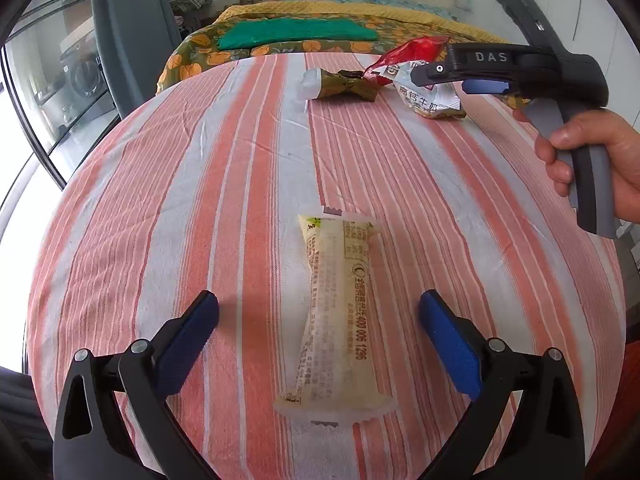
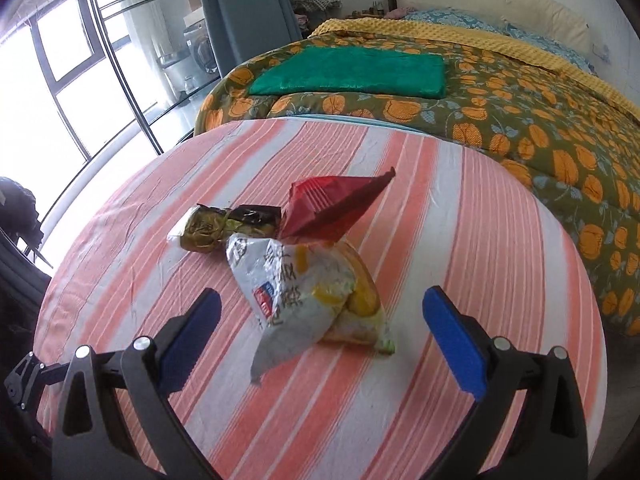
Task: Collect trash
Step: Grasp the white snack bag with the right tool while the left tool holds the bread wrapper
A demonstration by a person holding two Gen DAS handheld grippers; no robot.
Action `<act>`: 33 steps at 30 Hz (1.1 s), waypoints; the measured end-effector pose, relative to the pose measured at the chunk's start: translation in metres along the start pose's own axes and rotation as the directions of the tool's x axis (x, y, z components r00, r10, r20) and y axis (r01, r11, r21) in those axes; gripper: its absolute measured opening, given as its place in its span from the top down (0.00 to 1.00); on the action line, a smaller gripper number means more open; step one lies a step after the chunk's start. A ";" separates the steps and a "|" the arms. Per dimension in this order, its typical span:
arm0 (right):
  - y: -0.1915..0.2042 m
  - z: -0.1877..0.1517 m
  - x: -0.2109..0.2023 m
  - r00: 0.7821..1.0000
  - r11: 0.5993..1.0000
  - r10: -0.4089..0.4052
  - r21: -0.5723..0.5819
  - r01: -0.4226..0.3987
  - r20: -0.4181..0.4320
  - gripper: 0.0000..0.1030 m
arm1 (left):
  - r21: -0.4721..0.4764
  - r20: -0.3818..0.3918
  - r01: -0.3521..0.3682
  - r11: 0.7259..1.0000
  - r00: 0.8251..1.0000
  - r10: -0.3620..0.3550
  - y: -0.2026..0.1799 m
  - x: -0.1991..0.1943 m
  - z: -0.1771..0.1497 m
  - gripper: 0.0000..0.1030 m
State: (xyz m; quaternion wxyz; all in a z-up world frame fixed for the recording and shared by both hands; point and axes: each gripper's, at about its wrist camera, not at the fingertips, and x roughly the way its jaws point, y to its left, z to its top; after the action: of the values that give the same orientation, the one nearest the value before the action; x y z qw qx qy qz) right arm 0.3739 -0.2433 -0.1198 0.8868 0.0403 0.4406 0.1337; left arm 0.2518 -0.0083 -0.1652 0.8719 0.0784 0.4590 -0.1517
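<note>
A long pale yellow wrapper lies on the striped tablecloth, its near half between the fingers of my open left gripper. At the far side lie an olive-green wrapper, a red wrapper and a white and yellow snack bag. My right gripper hovers over that pile. In the right wrist view my right gripper is open and empty, with the white and yellow bag between its fingers, the red wrapper and the olive-green wrapper beyond it.
The table is round with a striped cloth. Behind it is a bed with an orange-flowered quilt and a folded green cloth. Glass doors stand to the left.
</note>
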 end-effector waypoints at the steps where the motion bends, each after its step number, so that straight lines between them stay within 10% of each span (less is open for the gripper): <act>1: -0.002 -0.001 0.001 1.000 1.000 0.019 0.011 -0.019 -0.009 0.09 | 0.000 0.000 0.001 1.000 1.000 -0.001 0.000 0.000 0.000 0.04; 2: -0.003 0.000 0.003 0.999 0.999 0.038 0.022 -0.038 -0.022 0.41 | 0.000 0.000 0.001 1.000 1.000 -0.001 0.000 -0.001 0.000 0.04; 6: -0.009 -0.008 -0.007 0.998 0.996 0.062 0.070 -0.061 -0.020 0.52 | -0.001 -0.001 0.003 1.000 1.000 -0.003 0.001 -0.001 0.001 0.04; 18: 0.039 -0.125 -0.122 1.000 0.983 0.010 -0.186 -0.009 0.003 0.53 | 0.006 -0.014 0.003 1.000 1.000 -0.003 0.001 0.000 0.002 0.04; 28: 0.038 -0.194 -0.153 0.999 0.997 -0.008 -0.070 0.011 0.037 0.53 | 0.010 -0.019 -0.029 1.000 0.999 0.029 0.007 -0.008 0.011 0.04; 33: 0.039 -0.198 -0.163 0.998 0.999 0.001 -0.033 0.001 0.060 0.53 | 0.048 -0.023 -0.016 0.999 1.000 0.017 -0.003 -0.006 0.011 0.44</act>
State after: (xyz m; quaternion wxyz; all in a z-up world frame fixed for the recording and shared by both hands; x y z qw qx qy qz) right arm 0.1157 -0.2597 -0.1076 0.9002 0.0294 0.4114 0.1397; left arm 0.2563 -0.0129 -0.1544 0.8655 0.1049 0.4647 -0.1547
